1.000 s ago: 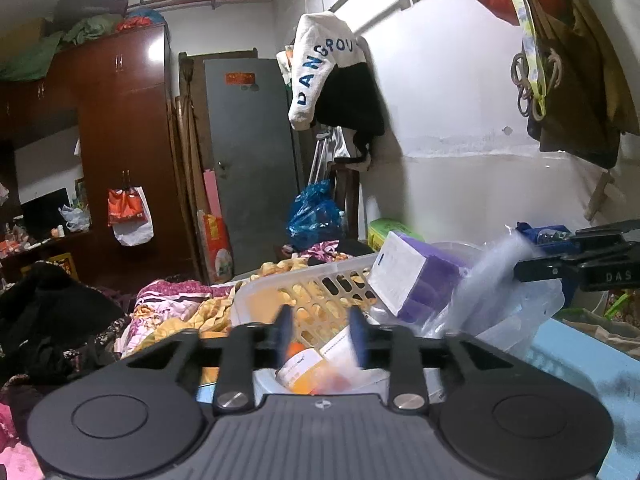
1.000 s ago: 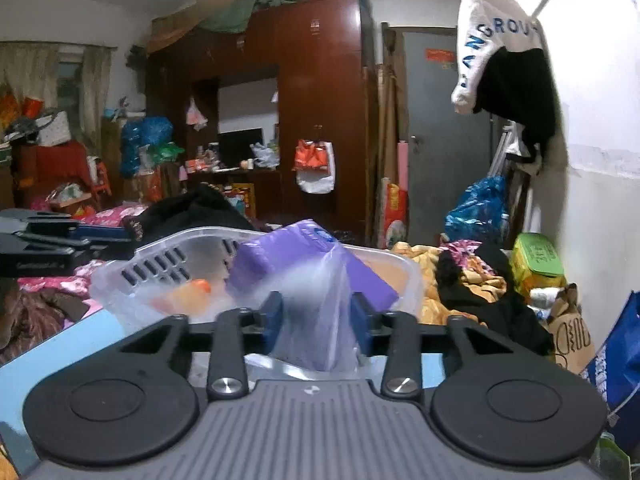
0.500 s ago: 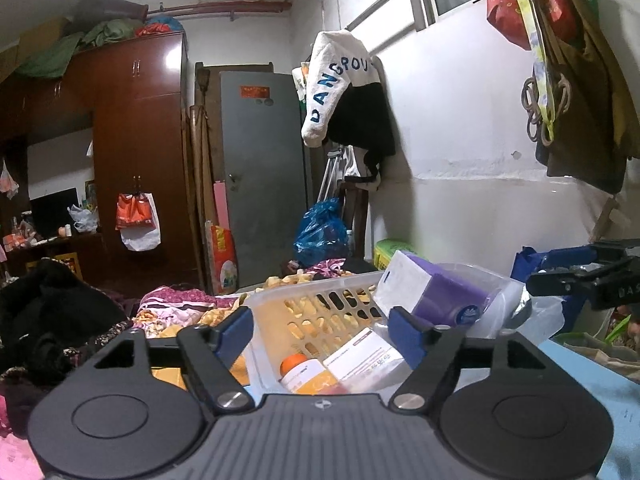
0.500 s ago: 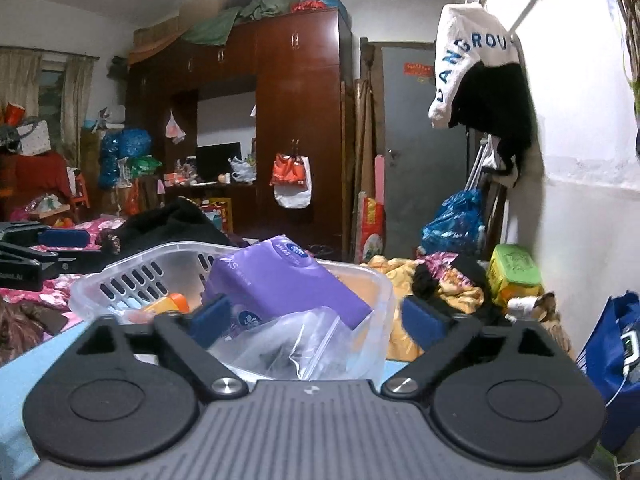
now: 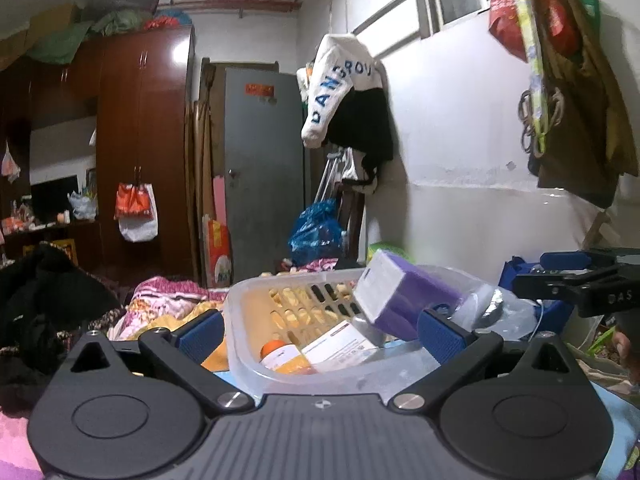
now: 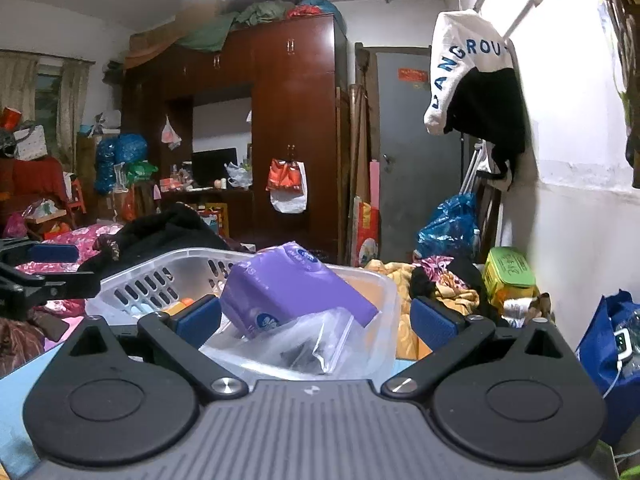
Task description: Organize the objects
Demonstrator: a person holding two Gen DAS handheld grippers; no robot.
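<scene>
A clear plastic basket (image 5: 256,320) (image 6: 168,276) stands on the blue surface in front of both grippers. In it lie a purple tissue pack (image 5: 404,300) (image 6: 288,292), a clear plastic bag (image 6: 304,344) (image 5: 492,312), an orange-capped bottle (image 5: 280,354) and a white box (image 5: 340,346). My left gripper (image 5: 320,334) is open and empty just before the basket's near rim. My right gripper (image 6: 316,322) is open and empty, just before the bag. Each gripper shows at the edge of the other's view.
The blue surface (image 6: 16,396) carries the basket. Behind it lie heaped clothes and bedding (image 5: 160,300). A white wall (image 5: 460,200) runs along the right, with hanging bags and a jacket. A blue bag (image 6: 608,360) stands at the right, a dark wardrobe (image 6: 296,140) beyond.
Both grippers have opened from shut. The left let go of the bottle and box, the right let go of the plastic bag. Both have backed a little away from the basket.
</scene>
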